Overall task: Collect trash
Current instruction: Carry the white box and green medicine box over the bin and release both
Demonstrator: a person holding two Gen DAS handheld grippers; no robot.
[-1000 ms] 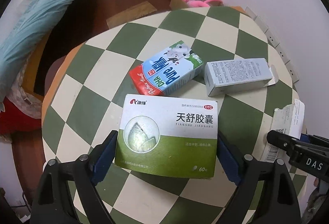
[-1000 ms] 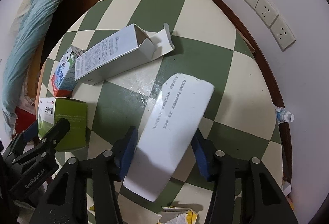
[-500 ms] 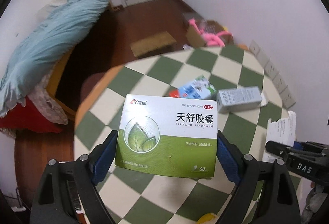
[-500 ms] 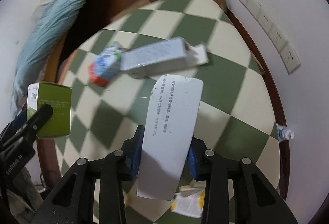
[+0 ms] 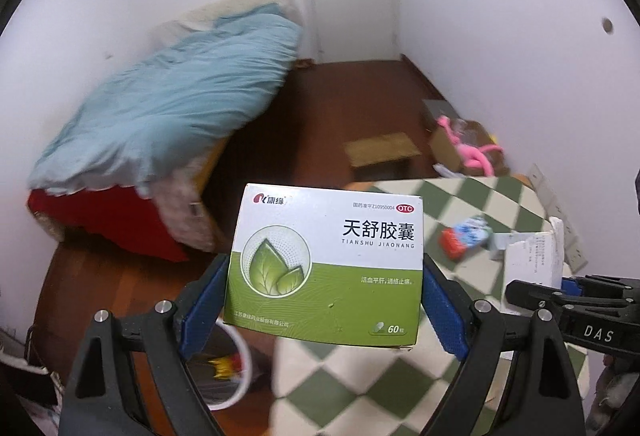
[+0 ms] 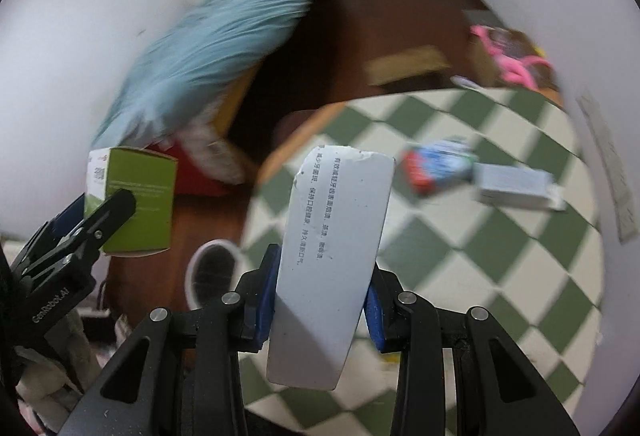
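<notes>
My left gripper (image 5: 322, 300) is shut on a green and white medicine box (image 5: 326, 264), held in the air past the table's left edge; the same medicine box (image 6: 134, 198) shows at the left of the right wrist view. My right gripper (image 6: 320, 296) is shut on a long white carton (image 6: 334, 256) with a torn top, lifted above the table. Below, on the floor, stands a white bin (image 5: 228, 368) with yellow and red scraps inside; the bin (image 6: 212, 270) also appears between the two grippers. A red and blue milk carton (image 6: 436, 164) and a grey box (image 6: 516, 186) lie on the table.
The round green and cream checkered table (image 6: 460, 248) fills the right side. A bed with a blue quilt (image 5: 168, 108) and red cloth stands left. A cardboard box with a pink toy (image 5: 468, 148) sits by the wall. Wall sockets (image 6: 608, 164) line the right.
Both grippers have risen off the table with their boxes and swung left toward the bin on the floor. The view now takes in the bed and floor.
</notes>
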